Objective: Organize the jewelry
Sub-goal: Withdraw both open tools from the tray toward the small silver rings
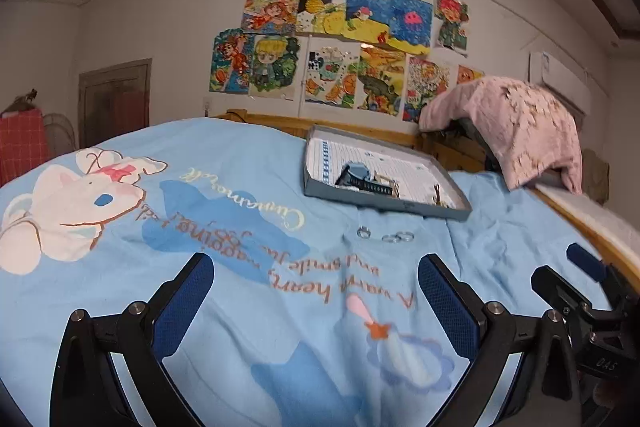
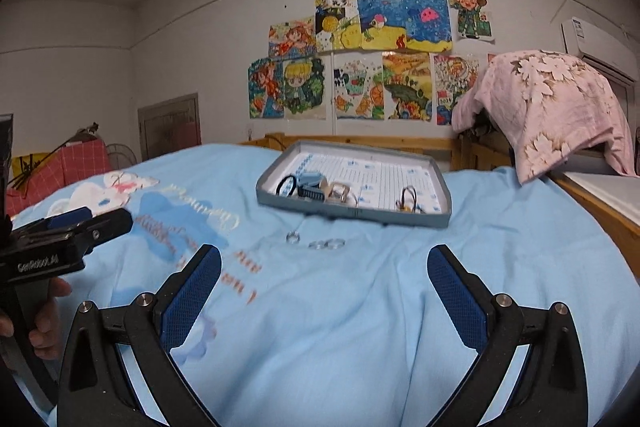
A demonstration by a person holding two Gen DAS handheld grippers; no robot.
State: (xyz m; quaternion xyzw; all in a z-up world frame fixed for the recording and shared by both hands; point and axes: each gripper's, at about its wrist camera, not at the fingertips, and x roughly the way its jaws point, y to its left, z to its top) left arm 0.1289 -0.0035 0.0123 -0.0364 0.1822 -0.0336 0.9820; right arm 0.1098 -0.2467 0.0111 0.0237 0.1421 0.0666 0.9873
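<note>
Three silver rings lie on the light blue bedspread (image 1: 240, 163): a single ring (image 1: 363, 232) (image 2: 293, 237) and a touching pair (image 1: 398, 237) (image 2: 328, 244). Just behind them sits a shallow grey tray (image 1: 404, 205) (image 2: 436, 217) holding a black hair tie (image 2: 286, 185), a blue clip (image 1: 356, 174) (image 2: 311, 183) and hoop earrings (image 2: 408, 199). My left gripper (image 1: 316, 291) is open and empty, short of the rings. My right gripper (image 2: 324, 287) is open and empty, also short of the rings. The right gripper shows at the left wrist view's right edge (image 1: 576, 287).
A wooden bed frame (image 2: 360, 141) runs behind the tray. A pink flowered cloth (image 2: 552, 107) drapes over something at the back right. Drawings (image 2: 360, 67) cover the wall. A red checked box (image 2: 72, 163) stands far left.
</note>
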